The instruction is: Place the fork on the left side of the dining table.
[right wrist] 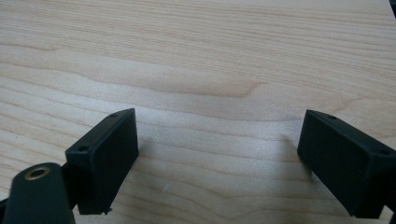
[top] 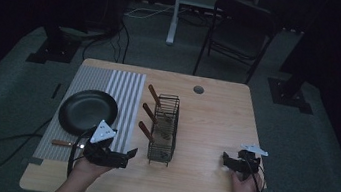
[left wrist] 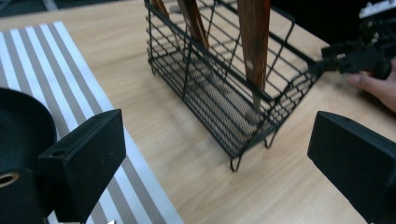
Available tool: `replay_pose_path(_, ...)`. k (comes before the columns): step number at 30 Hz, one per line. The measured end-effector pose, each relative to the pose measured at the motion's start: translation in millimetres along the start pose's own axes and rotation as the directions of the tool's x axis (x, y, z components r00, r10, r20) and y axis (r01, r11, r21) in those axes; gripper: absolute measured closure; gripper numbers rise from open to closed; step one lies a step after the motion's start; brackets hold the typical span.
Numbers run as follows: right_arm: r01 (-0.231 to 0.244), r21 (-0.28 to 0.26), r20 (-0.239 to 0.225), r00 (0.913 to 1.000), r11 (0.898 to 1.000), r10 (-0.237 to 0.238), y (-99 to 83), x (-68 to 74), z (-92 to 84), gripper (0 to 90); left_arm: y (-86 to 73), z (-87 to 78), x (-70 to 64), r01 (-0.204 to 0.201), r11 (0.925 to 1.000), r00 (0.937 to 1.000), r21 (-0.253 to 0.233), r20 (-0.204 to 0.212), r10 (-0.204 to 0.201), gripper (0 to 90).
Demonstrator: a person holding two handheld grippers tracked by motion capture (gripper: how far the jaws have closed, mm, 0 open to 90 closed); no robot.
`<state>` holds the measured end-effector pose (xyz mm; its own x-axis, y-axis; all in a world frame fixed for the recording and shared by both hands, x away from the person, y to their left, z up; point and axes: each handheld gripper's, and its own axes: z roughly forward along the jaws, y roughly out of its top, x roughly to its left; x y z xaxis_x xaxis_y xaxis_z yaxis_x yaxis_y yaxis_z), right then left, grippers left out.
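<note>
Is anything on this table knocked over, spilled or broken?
Nothing stands out. The wire rack stands upright with three wooden-handled utensils leaning in it, the black pan sits flat on the striped mat, and both open grippers hold nothing.

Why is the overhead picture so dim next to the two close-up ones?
High view: dim all round, the room beyond the table nearly black. Left gripper view: brighter, the wire basket sharp, near jaws soft. Right gripper view: evenly lit wood grain, faint shadows beside the jaws.
</note>
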<state>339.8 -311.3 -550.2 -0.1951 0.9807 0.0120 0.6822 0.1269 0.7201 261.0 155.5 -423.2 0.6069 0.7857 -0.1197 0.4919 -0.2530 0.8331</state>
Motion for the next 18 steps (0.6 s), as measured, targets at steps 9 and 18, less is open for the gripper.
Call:
replay_pose_path(9,0.0,0.0,0.0,1.0,1.0,0.0,0.0,0.0,0.0,12.0,6.8,13.9,-1.3,0.045,0.9988,0.9979,-0.019,0.047,-0.044,6.7)
replay_pose_path(18,0.0,0.0,0.0,1.0,1.0,0.0,0.0,0.0,0.0,12.0,15.9,24.1,-3.4,0.075,0.9958,0.9949,-0.052,0.071,-0.071,10.5)
